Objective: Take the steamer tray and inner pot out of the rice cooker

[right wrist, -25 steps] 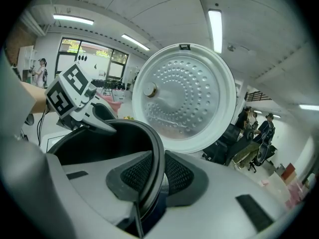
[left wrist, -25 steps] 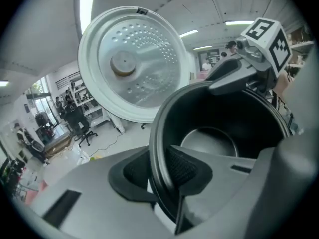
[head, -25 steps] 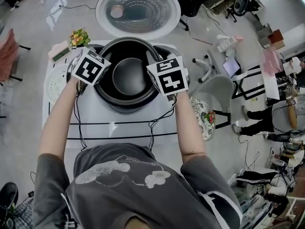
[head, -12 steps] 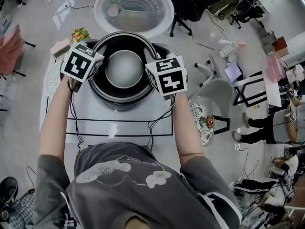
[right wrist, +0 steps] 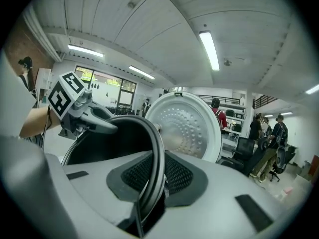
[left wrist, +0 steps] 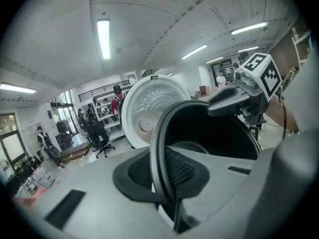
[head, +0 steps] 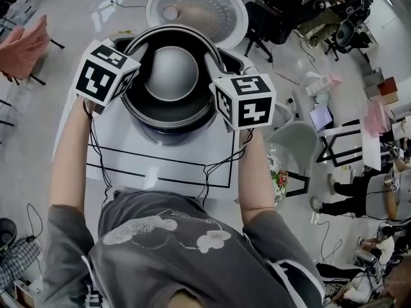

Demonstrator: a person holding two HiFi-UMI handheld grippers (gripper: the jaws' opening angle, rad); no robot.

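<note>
The dark inner pot (head: 170, 76) hangs above the white rice cooker (head: 172, 135), held by its rim from both sides. My left gripper (head: 133, 51) is on the left rim and its jaws are closing, with the rim (left wrist: 157, 148) pressed between the pads. My right gripper (head: 213, 64) is shut on the right rim (right wrist: 155, 148). In each gripper view the other gripper shows across the pot: the right gripper (left wrist: 234, 101) and the left gripper (right wrist: 94, 122). The cooker's lid (head: 196, 5) stands open behind. No steamer tray is in view.
The cooker stands on a white table (head: 160, 165) marked with black tape lines; cables hang from both grippers. A grey chair (head: 292, 130) and a floral cushion (head: 276, 169) are to the right. Office chairs, desks and people fill the room behind.
Both grippers have risen with the inner pot, which now sits higher and closer to the head camera. The left gripper's cube has shifted outward to the left.
</note>
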